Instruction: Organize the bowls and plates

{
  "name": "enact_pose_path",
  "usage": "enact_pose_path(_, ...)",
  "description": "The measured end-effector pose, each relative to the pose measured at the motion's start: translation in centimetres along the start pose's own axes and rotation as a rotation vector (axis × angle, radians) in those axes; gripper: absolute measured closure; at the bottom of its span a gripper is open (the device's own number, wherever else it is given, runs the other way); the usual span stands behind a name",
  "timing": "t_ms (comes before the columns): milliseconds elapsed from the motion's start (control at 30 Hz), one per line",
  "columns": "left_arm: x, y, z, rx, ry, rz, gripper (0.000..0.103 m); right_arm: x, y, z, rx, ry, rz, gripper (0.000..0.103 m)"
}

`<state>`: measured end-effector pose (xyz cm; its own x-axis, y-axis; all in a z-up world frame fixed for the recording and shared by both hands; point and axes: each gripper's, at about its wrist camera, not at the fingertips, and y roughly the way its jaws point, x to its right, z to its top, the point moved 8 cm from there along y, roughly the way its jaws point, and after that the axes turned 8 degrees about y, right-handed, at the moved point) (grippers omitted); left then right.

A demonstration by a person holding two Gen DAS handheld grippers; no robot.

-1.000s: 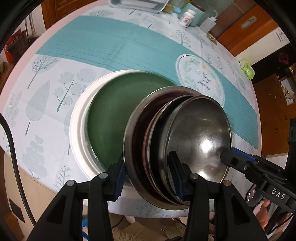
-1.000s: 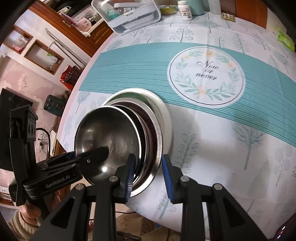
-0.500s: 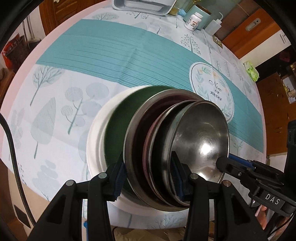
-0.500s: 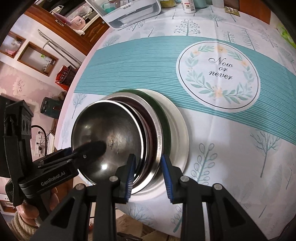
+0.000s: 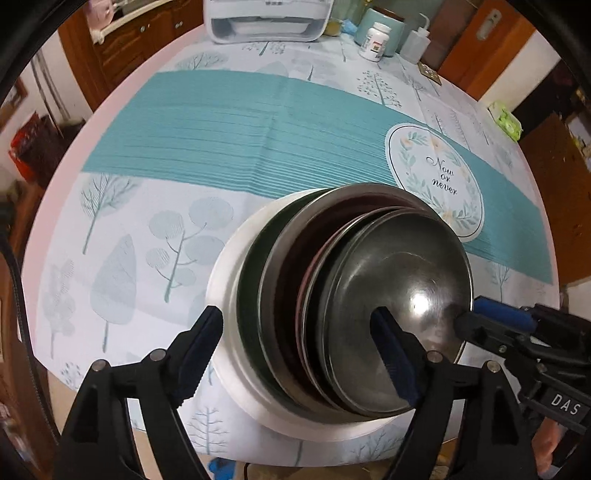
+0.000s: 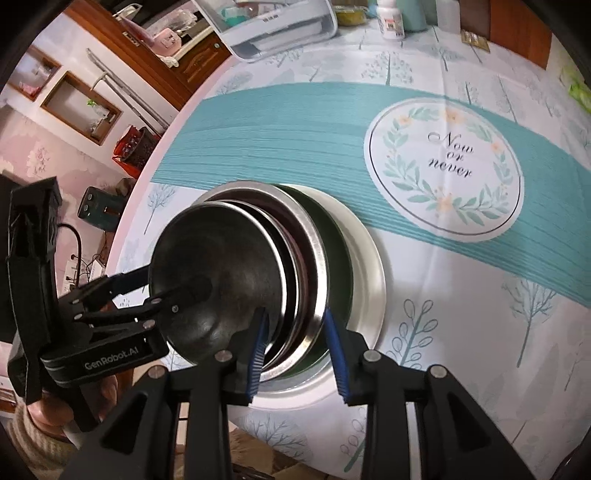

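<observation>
A stack of nested steel bowls with a dark red dish between them rests on a white plate with a green centre, near the table's front edge. My left gripper has its jaws wide apart, one finger outside the plate, the other inside the top bowl. My right gripper is shut on the stack's rim from the opposite side. It also shows in the left wrist view at the bowl's right edge.
The round table has a teal and tree-print cloth with a "Now or never" emblem. At the far edge stand a white lidded container, a pill bottle and a squeeze bottle.
The bowl stack has come down onto the white plate, covering its green centre. My left gripper's jaws have opened wider and let go of the rims. My right gripper stays clamped.
</observation>
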<state>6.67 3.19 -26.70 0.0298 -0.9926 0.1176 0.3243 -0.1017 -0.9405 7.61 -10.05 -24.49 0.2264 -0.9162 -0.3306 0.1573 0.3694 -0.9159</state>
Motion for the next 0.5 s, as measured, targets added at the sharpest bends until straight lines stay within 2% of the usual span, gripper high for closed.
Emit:
enact_pose_path(100,-0.2,-0.6,0.0,-0.001,0.023,0.042,0.016,0.2,-0.7,0.0,0.034,-0.009,-0.021,0.063)
enact_pose_path(233,0.2,-1.7,0.1,0.018,0.044,0.071,0.004,0.7,-1.8,-0.1,0.066,0.012,-0.027,0.063)
enact_pose_path(500,1.9,-5.5,0.7,0.080,0.128,0.121,0.001,1.5,-5.0,-0.4,0.156,0.056,-0.056,0.062)
